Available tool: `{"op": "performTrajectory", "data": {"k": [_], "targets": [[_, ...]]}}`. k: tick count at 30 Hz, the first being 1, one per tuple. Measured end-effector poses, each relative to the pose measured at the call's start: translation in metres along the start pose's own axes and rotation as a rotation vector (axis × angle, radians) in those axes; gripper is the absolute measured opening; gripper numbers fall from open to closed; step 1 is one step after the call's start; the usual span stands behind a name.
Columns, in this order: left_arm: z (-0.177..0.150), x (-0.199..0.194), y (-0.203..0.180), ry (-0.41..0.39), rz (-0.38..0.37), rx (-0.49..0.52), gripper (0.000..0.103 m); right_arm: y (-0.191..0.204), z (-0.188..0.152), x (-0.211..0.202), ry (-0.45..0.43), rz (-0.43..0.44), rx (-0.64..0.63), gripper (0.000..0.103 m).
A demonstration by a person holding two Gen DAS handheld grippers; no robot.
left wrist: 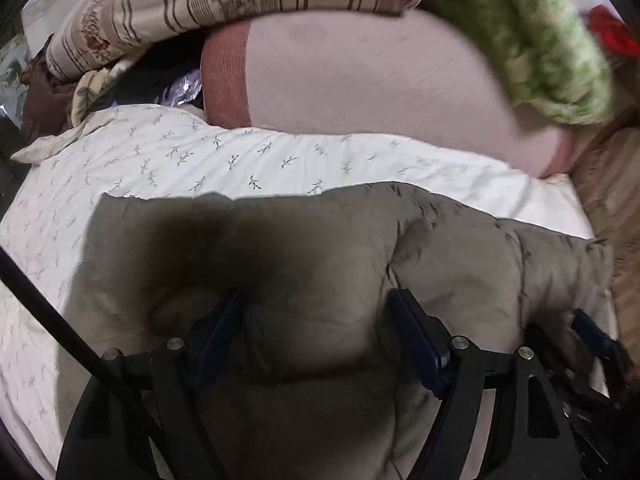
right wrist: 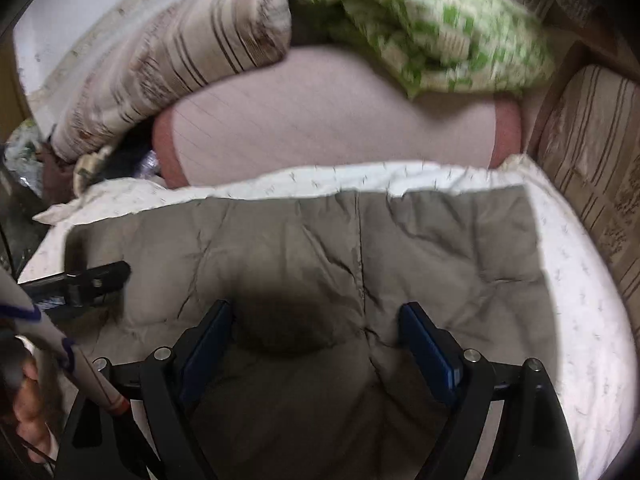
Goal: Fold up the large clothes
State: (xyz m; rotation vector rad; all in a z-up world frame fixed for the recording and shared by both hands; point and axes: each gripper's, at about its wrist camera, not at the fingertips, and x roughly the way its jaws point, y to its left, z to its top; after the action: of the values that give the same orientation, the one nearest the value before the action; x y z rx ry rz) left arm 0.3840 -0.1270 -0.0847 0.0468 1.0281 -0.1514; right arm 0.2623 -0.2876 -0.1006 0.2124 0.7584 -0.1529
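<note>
Grey quilted garment [right wrist: 320,248] far edge straight; sheet [left wrist: 240,152] margin bare beyond.

Left gripper [left wrist: 320,308]: showing black linkage arms, silver pivot screws, dark blue pads.
Right gripper [right wrist: 316,320]: showing likewise.
Sleeve [right wrist: 48,328]: wearing white, purple-trimmed, beside it.
</note>
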Motion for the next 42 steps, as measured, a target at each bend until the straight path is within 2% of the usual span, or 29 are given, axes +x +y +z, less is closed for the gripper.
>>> {"op": "performTrajectory", "data": {"k": [3,6,10,15,18,21,23,26,30,34,37,42], "targets": [[0.017,0.025,0.001,-0.003,0.018,0.000,0.086,-0.007,0.010,0.028,0.006,-0.018,-0.004,0.093],[0.034,0.047,0.004,0.004,0.020,-0.009,0.090,-0.017,0.024,0.053,0.017,0.002,0.031,0.095],[0.046,0.067,0.005,-0.001,0.032,-0.014,0.091,-0.025,0.035,0.076,0.035,0.032,0.055,0.098],[0.054,0.074,-0.003,0.001,0.068,0.015,0.092,-0.028,0.040,0.091,0.045,0.033,0.064,0.100],[0.053,0.067,0.001,0.005,0.058,0.007,0.092,-0.028,0.042,0.094,0.063,0.031,0.063,0.100],[0.049,0.040,0.013,0.011,0.011,-0.031,0.092,-0.024,0.045,0.083,0.079,0.003,0.051,0.098],[0.042,0.010,0.022,-0.019,-0.011,-0.042,0.092,-0.022,0.046,0.062,0.051,-0.007,0.029,0.097],[0.027,-0.022,0.033,-0.042,-0.002,-0.031,0.092,-0.015,0.042,0.010,-0.026,0.006,-0.024,0.097],[-0.007,-0.045,0.056,-0.041,0.018,-0.043,0.092,-0.012,0.019,-0.029,-0.043,0.020,-0.061,0.097],[-0.038,-0.028,0.081,-0.005,0.073,-0.074,0.092,-0.017,-0.012,-0.026,-0.014,-0.019,-0.077,0.097],[-0.044,-0.012,0.093,-0.019,0.022,-0.117,0.095,-0.031,-0.031,0.001,0.034,-0.055,-0.043,0.098],[-0.036,-0.020,0.088,-0.034,0.023,-0.093,0.095,-0.040,-0.029,0.011,0.042,-0.041,0.005,0.101]]}}
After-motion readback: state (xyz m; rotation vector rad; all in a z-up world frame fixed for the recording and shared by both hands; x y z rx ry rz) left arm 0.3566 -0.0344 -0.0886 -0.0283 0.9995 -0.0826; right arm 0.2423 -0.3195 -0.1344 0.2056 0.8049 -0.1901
